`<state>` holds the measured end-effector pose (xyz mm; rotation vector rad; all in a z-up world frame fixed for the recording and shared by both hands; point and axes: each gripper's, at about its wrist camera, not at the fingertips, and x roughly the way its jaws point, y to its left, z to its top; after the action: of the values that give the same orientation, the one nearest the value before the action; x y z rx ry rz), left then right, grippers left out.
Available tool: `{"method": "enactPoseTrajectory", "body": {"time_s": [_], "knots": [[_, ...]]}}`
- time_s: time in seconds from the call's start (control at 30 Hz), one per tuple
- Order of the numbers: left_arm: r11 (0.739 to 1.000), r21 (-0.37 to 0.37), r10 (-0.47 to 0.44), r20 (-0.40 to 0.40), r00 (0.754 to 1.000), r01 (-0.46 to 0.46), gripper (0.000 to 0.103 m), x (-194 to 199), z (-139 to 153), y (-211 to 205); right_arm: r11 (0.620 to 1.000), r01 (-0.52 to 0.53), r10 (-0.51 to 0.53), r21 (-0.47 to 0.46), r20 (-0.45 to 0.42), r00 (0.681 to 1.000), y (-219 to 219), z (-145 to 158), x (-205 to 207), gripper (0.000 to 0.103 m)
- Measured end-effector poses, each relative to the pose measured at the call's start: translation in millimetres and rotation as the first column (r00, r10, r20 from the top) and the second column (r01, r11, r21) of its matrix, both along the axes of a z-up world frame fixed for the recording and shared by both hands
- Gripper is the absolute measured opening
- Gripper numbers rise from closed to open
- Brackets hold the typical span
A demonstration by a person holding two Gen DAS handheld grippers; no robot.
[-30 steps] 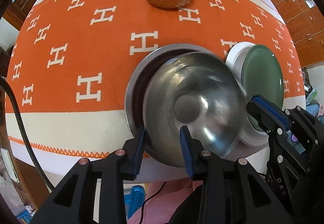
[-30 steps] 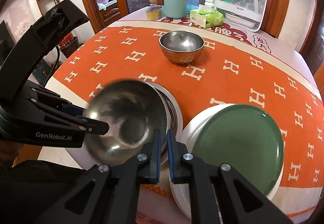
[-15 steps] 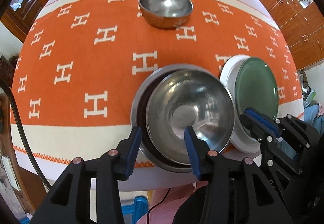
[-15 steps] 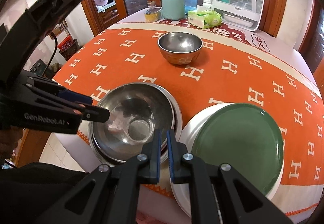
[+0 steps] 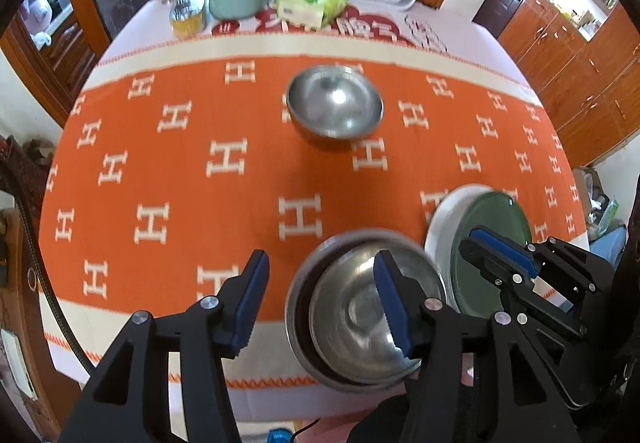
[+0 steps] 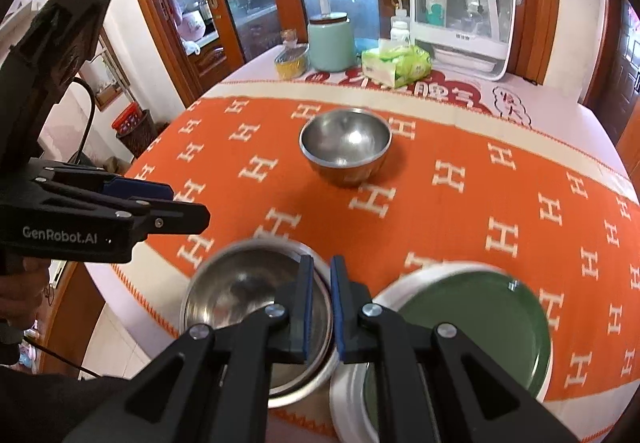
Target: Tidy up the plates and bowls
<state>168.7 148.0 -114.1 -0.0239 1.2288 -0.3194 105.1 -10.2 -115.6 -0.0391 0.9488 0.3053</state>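
While its jaws are opening with nothing between them, the left tool (image 5: 320,293) hangs above the nested steel bowls (image 5: 360,323) at the desk's (image 5: 160,163) near edge. Just right of those bowls lies the green plate (image 6: 476,323) on a white plate (image 5: 440,227). Beyond them stands a single steel bowl (image 6: 345,147). The right tool (image 6: 321,307) is closed, empty.

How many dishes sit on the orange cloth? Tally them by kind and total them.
Steel bowls: 3, one alone, one nested in a wider steel bowl
Green plates: 1
White plates: 1, under the green one
Total: 5
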Motion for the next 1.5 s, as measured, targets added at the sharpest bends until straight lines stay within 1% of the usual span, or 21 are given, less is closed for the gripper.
{"method": "enactPoseTrajectory", "body": {"time_s": [0.07,0.13,0.2,0.33,0.47,0.57,0.63,0.73,0.83,0.93,1.0,1.1,1.23,1.5], "knots": [[1.0,-0.007,-0.001,0.02,1.0,0.001,0.053,7.5,5.4,0.6,1.0,-0.002,0.002,-0.007,0.022,1.0,1.6,5.4,8.6,0.012],[1.0,-0.013,-0.005,0.032,0.999,0.006,0.053,14.3,8.8,1.1,1.0,0.003,-0.003,-0.005,0.043,0.999,1.8,10.9,16.8,0.022],[1.0,-0.007,-0.01,0.05,0.999,0.011,0.054,23.6,12.1,0.8,1.0,0.008,-0.008,-0.005,0.06,0.998,1.9,14.6,23.7,0.03],[1.0,-0.013,-0.004,0.081,0.997,0.005,0.054,39.3,17.1,0.1,1.0,0.016,-0.016,-0.005,0.09,0.996,4.9,19.7,39.7,0.036],[1.0,-0.017,0.005,0.104,0.995,-0.003,0.055,51.9,19.7,0.1,1.0,0.031,-0.029,-0.008,0.128,0.991,6.9,22.8,53.7,0.038],[0.999,-0.036,0.019,0.124,0.992,-0.014,0.059,56.6,20.9,1.5,0.999,0.044,-0.043,-0.001,0.149,0.988,6.7,21.7,62.2,0.038],[0.999,-0.03,0.023,0.121,0.992,-0.019,0.062,60.6,18.7,1.4,0.998,0.057,-0.057,0.004,0.152,0.987,5.8,18.7,68.9,0.038],[0.999,-0.028,0.023,0.115,0.993,-0.02,0.063,68.6,13.7,0.7,0.997,0.078,-0.08,0.016,0.151,0.985,3.7,10.6,79.9,0.038],[0.998,-0.054,0.05,0.127,0.991,-0.044,0.067,78.5,7.4,2.5,0.994,0.103,-0.109,0.045,0.143,0.984,0.5,1.5,89.5,0.038],[0.994,-0.078,0.085,0.129,0.988,-0.075,0.067,88.6,-2.6,5.3,0.991,0.122,-0.129,0.06,0.136,0.982,-1.1,-8.3,96.7,0.038],[0.989,-0.104,0.115,0.125,0.986,-0.102,0.067,96.9,-11.7,8.6,0.989,0.134,-0.142,0.067,0.125,0.982,-1.9,-14.5,101.2,0.038],[0.986,-0.126,0.124,0.124,0.985,-0.108,0.067,106.4,-23.6,9.2,0.984,0.153,-0.161,0.092,0.087,0.983,-5.4,-26.6,108.9,0.038],[0.985,-0.137,0.119,0.123,0.985,-0.102,0.067,117.5,-40.1,5.6,0.977,0.179,-0.184,0.114,0.04,0.982,-10.4,-41.4,117.9,0.038],[0.986,-0.138,0.107,0.063,0.992,-0.098,0.067,140.0,-76.1,-3.5,0.965,0.205,-0.2,0.162,-0.043,0.979,-17.4,-64.2,129.6,0.038]]}}
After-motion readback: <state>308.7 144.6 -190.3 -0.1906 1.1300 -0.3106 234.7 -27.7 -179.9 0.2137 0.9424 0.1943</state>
